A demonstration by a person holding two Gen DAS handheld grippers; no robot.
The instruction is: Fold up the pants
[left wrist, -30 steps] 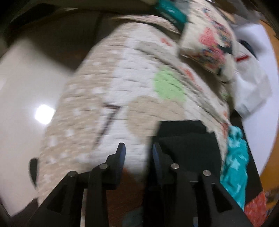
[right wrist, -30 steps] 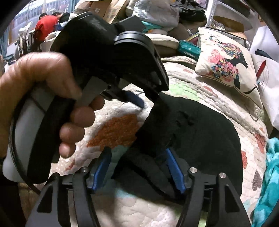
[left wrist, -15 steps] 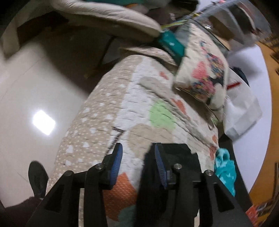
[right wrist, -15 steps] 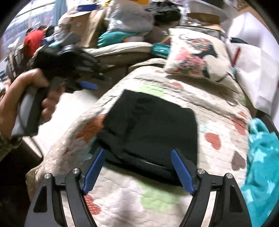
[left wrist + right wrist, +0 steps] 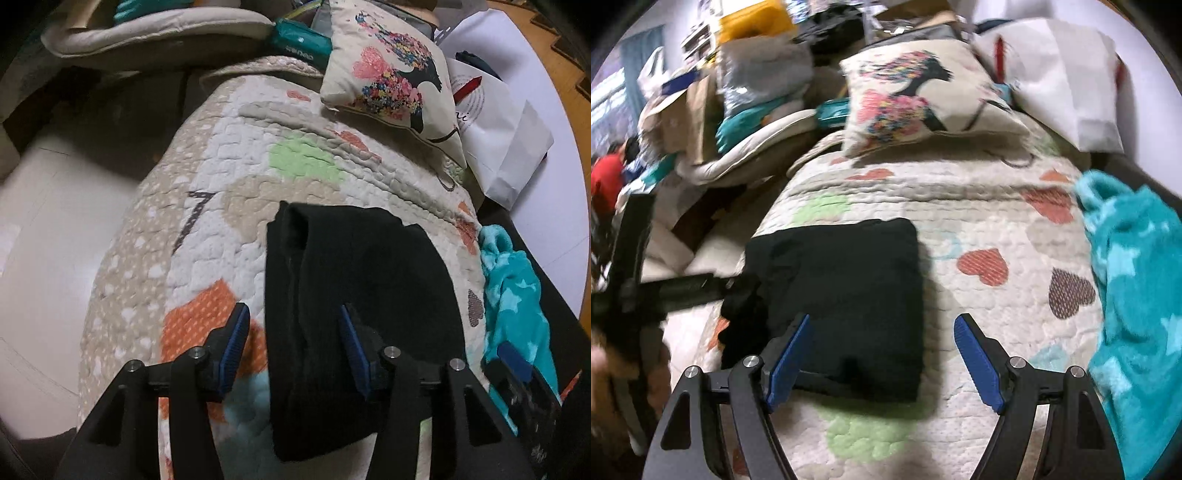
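Very little text can be read here. In the left wrist view, a teal package (image 5: pixel 301 42) lies past the far end of the quilt (image 5: pixel 236 155), just beside the left corner of the printed pillow (image 5: pixel 391 74). It carries a short word in white letters. The word is upside down and soft, about five letters, and I cannot tell them surely. The white paper bag (image 5: pixel 506 122), at the far right corner of the quilt, has a fine ring of tiny print and cursive letters ending in "i"; the rest is too small. On the quilt, near its left edge, a dark stitched mark looks like the number 7. In the right wrist view everything is blurred and nothing is legible.
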